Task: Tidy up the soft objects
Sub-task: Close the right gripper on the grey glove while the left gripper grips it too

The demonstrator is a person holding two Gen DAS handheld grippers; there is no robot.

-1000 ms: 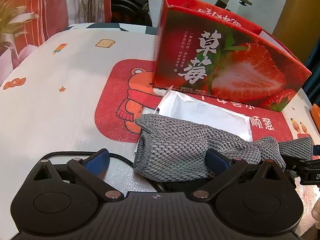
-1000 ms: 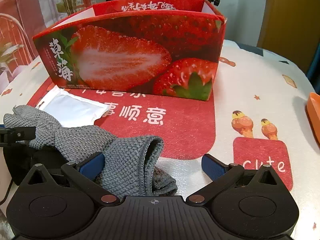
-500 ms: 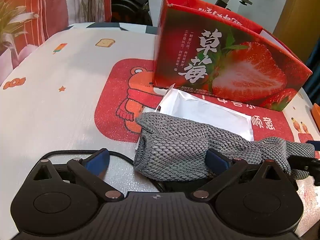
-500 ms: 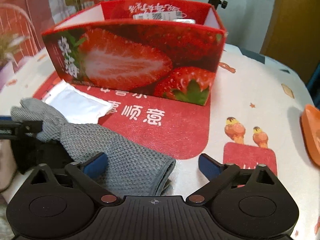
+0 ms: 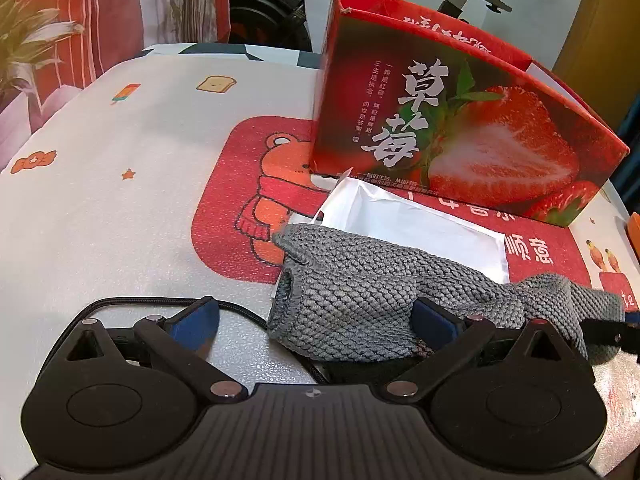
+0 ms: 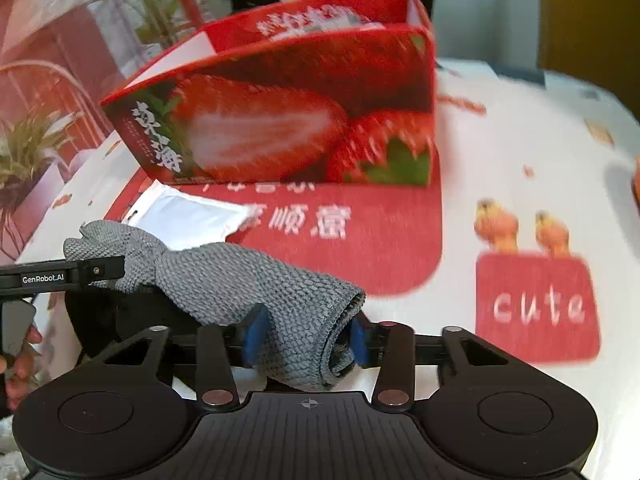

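A grey knitted cloth (image 5: 360, 280) lies bunched on the table in front of a red strawberry-printed box (image 5: 460, 132), partly over a white flat packet (image 5: 408, 224). My left gripper (image 5: 316, 320) is open, its right pad against the cloth's near edge. In the right wrist view my right gripper (image 6: 304, 340) is shut on the rolled end of the cloth (image 6: 248, 284), which is raised off the table. The box (image 6: 280, 120) stands behind, open at the top, with something pale inside. The white packet (image 6: 184, 220) lies left of it.
The table has a white cartoon-print cover with a red bear mat (image 5: 256, 200). A black cable (image 5: 160, 302) runs by my left gripper. An orange object (image 5: 634, 232) sits at the right edge. A red "cute" patch (image 6: 536, 308) is at the right.
My right gripper has closed on the cloth's end and lifted it, the view tilting. The cloth has stretched out between the two grippers. My left gripper has stayed open and still.
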